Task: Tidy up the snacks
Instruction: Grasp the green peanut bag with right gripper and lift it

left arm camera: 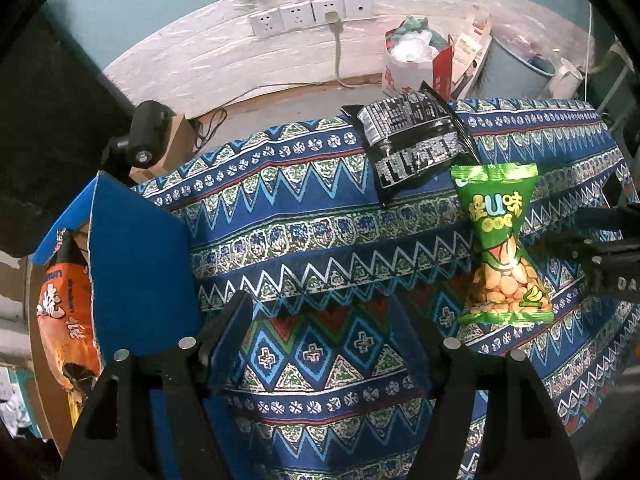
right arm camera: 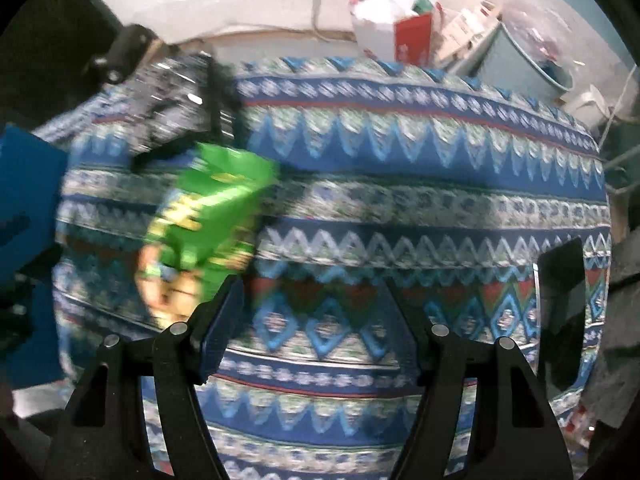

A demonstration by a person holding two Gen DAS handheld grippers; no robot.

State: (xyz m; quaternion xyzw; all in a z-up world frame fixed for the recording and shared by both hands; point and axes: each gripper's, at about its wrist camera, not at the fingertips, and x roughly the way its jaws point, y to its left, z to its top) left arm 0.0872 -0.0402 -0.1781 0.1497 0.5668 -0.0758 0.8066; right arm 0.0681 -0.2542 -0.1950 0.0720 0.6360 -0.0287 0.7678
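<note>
Figure: two wrist views over a table [left arm camera: 320, 208] draped in a patterned blue cloth, read from left to right. At the far left, a blue box [left arm camera: 136, 264] is standing at the table's edge and is holding an orange snack bag [left arm camera: 68, 312], which is showing behind its near wall; nothing else can be made out inside. The left hand-held gripper [left arm camera: 320, 344] is hovering low over bare cloth just right of the box, its jaws spread wide and holding nothing. Further right, a black snack bag [left arm camera: 412, 140] is lying printed-side up near the far edge, and a green snack bag [left arm camera: 500, 240] of round crackers is lying just in front of it, the two touching or nearly so. The right hand-held gripper [right arm camera: 316, 320] is also released and empty; in its own blurred view the green snack bag [right arm camera: 204, 224] is sitting just left of its left finger, not between the two. Judged from this, the step in hand is picking up the green bag: the right jaws need shifting left to straddle its pinched waist, closing on the film rather than crushing the crackers, then carrying it across to the box. A paper bag [left arm camera: 416, 64] stuffed with what looks like rubbish is standing beyond the table.
</note>
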